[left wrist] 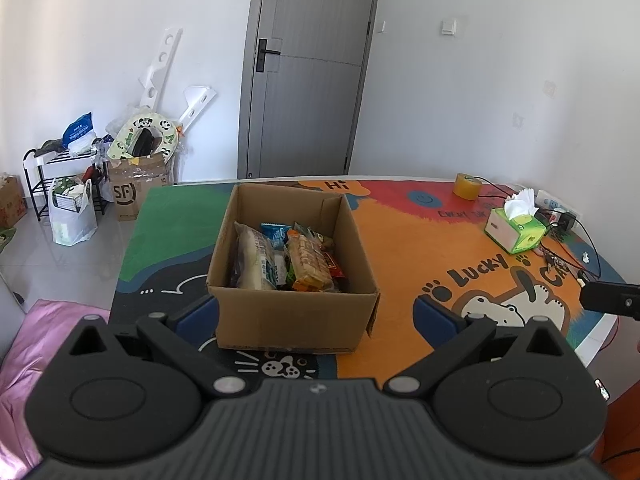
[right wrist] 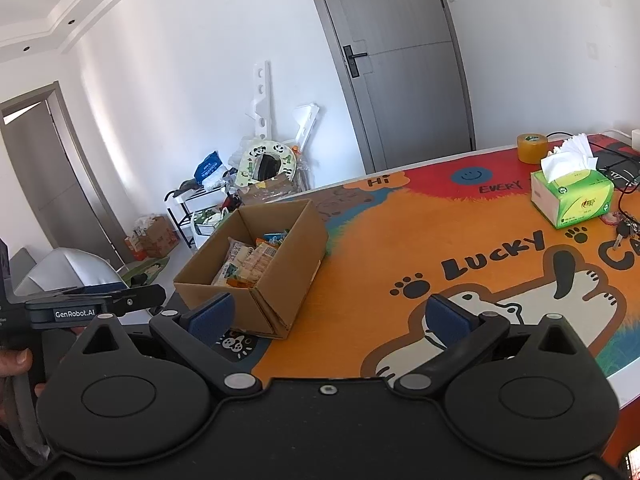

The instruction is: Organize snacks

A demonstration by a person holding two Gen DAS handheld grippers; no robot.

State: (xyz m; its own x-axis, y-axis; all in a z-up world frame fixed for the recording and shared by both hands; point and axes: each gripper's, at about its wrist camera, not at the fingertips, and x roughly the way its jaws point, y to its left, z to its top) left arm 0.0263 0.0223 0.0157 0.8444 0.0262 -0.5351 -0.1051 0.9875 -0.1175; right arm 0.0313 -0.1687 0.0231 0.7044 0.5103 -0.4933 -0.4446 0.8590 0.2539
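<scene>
1. Nearest the lens in the left wrist view: left gripper (left wrist: 316, 312), jaws spread wide and empty, blue pads on either side of the near wall of a cardboard box (left wrist: 294, 312).
2. Box open-topped, flaps down, standing upright on a colourful cartoon table mat (left wrist: 400, 248), toward the table's left end; squarish footprint, slightly longer running away from the left camera.
3. Packed inside: snack packets (left wrist: 288, 258), lying with long axes pointing from the near wall to the far wall; a pale wrapped pack at left, an orange-yellow biscuit pack at right, a blue packet behind.
4. Right gripper (right wrist: 330, 316), jaws likewise wide apart and holding nothing, hovering over the orange part of the mat, to the right of the box (right wrist: 256, 268) and apart from it.
5. Far right of the table: green tissue box (left wrist: 514, 228), roll of tape (left wrist: 467, 186), cables.
6. Grey door (left wrist: 308, 68) shut behind the table.
</scene>
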